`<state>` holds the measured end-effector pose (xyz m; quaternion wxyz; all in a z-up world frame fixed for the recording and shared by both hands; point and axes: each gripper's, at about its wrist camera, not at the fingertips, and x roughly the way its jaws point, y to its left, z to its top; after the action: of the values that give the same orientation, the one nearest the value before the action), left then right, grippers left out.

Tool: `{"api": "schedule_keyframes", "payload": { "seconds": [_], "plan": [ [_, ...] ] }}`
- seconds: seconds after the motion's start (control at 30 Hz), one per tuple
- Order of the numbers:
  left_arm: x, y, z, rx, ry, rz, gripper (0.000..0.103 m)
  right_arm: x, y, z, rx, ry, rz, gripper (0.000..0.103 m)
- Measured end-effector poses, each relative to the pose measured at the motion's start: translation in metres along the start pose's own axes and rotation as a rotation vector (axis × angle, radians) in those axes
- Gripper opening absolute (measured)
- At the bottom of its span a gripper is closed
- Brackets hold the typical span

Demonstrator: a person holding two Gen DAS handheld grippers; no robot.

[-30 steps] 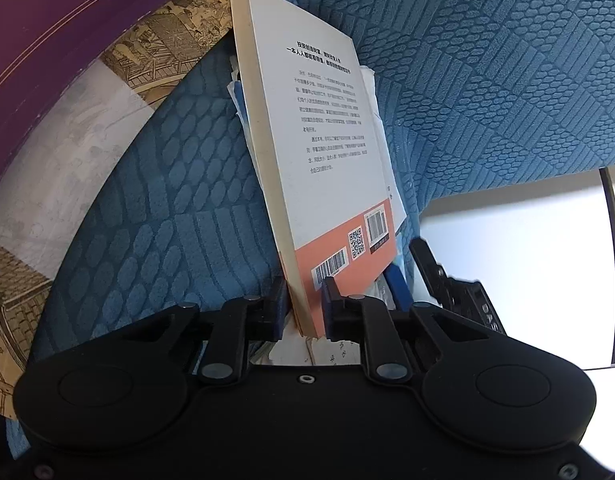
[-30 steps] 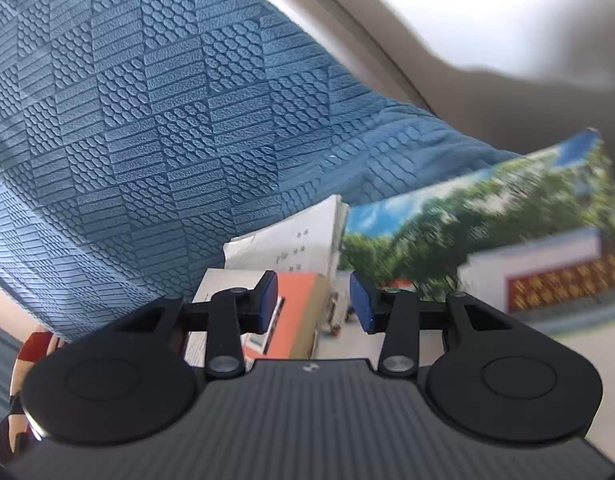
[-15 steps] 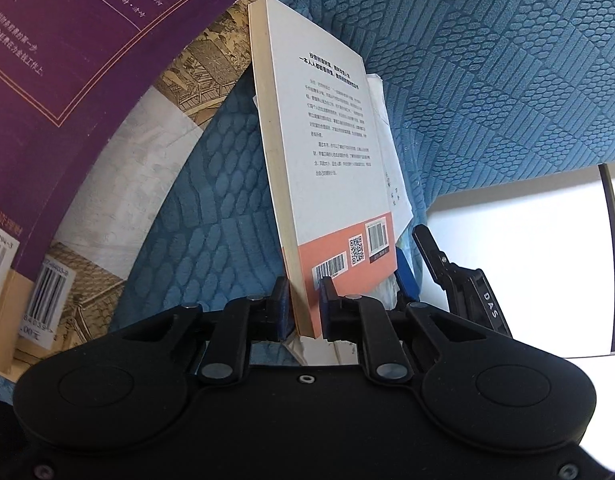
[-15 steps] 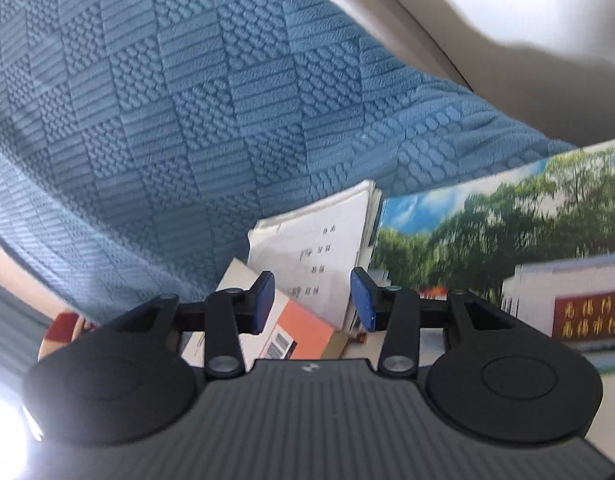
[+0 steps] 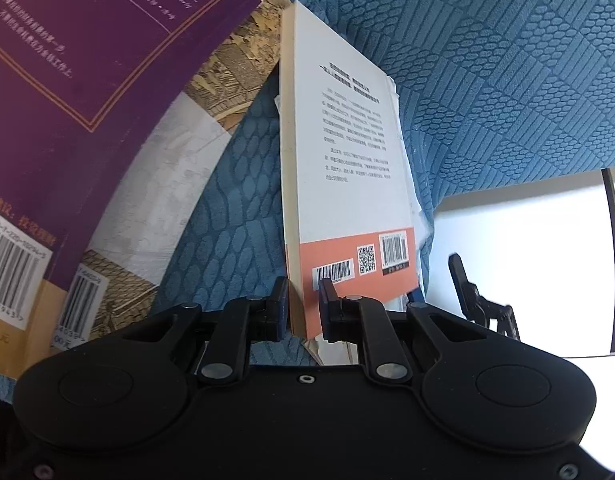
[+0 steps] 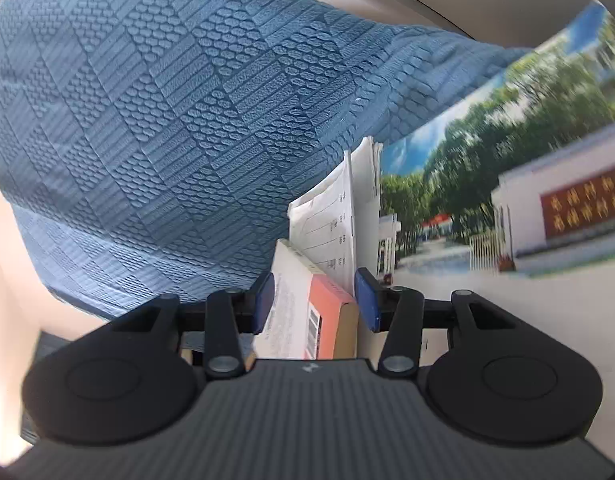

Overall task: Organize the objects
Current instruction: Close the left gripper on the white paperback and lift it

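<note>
Left tool (image 5: 302,307) hides book's (image 5: 347,184) lower corner.

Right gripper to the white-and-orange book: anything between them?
Nothing visible. The right gripper is open with the white-and-orange book already between its fingers; loose papers stand just behind it. The left gripper grips the book.

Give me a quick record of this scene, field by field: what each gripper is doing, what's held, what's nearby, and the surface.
left gripper: shut on the white and orange book, clamped at its orange bottom corner
right gripper: open, jaws either side of the same book and the loose papers
nearby left: purple book lying on an illustrated book
nearby right: photo-cover book
surface: blue textured cloth
</note>
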<state>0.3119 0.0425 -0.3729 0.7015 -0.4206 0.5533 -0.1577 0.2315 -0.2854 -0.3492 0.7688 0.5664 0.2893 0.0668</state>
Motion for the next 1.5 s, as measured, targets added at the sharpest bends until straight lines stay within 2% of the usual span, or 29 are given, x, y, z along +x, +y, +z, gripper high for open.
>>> {"api": "schedule_keyframes", "payload": {
  "seconds": [0.23,0.33,0.43,0.57,0.6,0.7,0.73,0.83,0.9,1.03,1.2,1.37,1.4,1.47,1.5],
  "plan": [
    [-0.006,-0.001,0.000,0.041,-0.001,0.018,0.015,-0.016,0.012,-0.015,-0.038,-0.029,-0.073,0.047],
    [-0.010,0.002,0.002,0.049,0.003,0.020,0.015,-0.025,0.012,-0.020,-0.018,-0.031,-0.024,0.047],
    [-0.013,0.003,0.005,0.056,0.003,0.026,0.016,-0.028,0.018,-0.023,-0.055,-0.010,-0.003,0.048],
    [-0.017,0.005,0.010,0.057,0.003,0.028,0.017,-0.016,0.016,-0.017,-0.050,0.081,0.088,0.047],
    [-0.017,0.007,0.012,0.047,0.009,0.024,0.016,-0.009,0.015,-0.016,-0.046,0.119,0.085,0.047],
    [-0.017,0.010,0.013,0.043,0.018,0.009,0.015,0.012,0.018,-0.020,-0.099,0.205,-0.005,0.046],
    [-0.017,0.010,0.013,0.044,0.019,0.005,0.015,0.017,0.019,-0.022,-0.117,0.215,-0.028,0.044],
    [-0.019,0.010,0.014,0.043,0.022,-0.007,0.016,0.024,0.018,-0.025,-0.119,0.213,-0.074,0.024],
    [-0.021,0.009,0.016,0.041,0.022,-0.014,0.017,0.023,0.018,-0.025,-0.102,0.201,-0.071,0.021],
    [-0.032,0.013,0.020,-0.011,-0.007,-0.106,0.034,0.013,0.027,-0.028,-0.050,0.171,0.003,0.016],
    [-0.040,0.025,0.024,-0.107,0.000,-0.189,0.052,0.005,0.053,-0.042,-0.044,0.153,-0.014,0.016],
    [-0.045,0.036,0.022,-0.195,0.001,-0.274,0.053,-0.006,0.067,-0.056,0.011,0.111,-0.038,0.016],
    [-0.045,0.036,0.021,-0.207,0.008,-0.297,0.050,-0.009,0.068,-0.059,0.025,0.101,-0.038,0.016],
    [-0.046,0.037,0.020,-0.217,0.007,-0.298,0.044,-0.013,0.071,-0.065,0.030,0.078,-0.055,0.016],
    [-0.048,0.037,0.020,-0.213,0.005,-0.281,0.035,-0.015,0.073,-0.067,0.021,0.069,-0.071,0.016]
  ]
}}
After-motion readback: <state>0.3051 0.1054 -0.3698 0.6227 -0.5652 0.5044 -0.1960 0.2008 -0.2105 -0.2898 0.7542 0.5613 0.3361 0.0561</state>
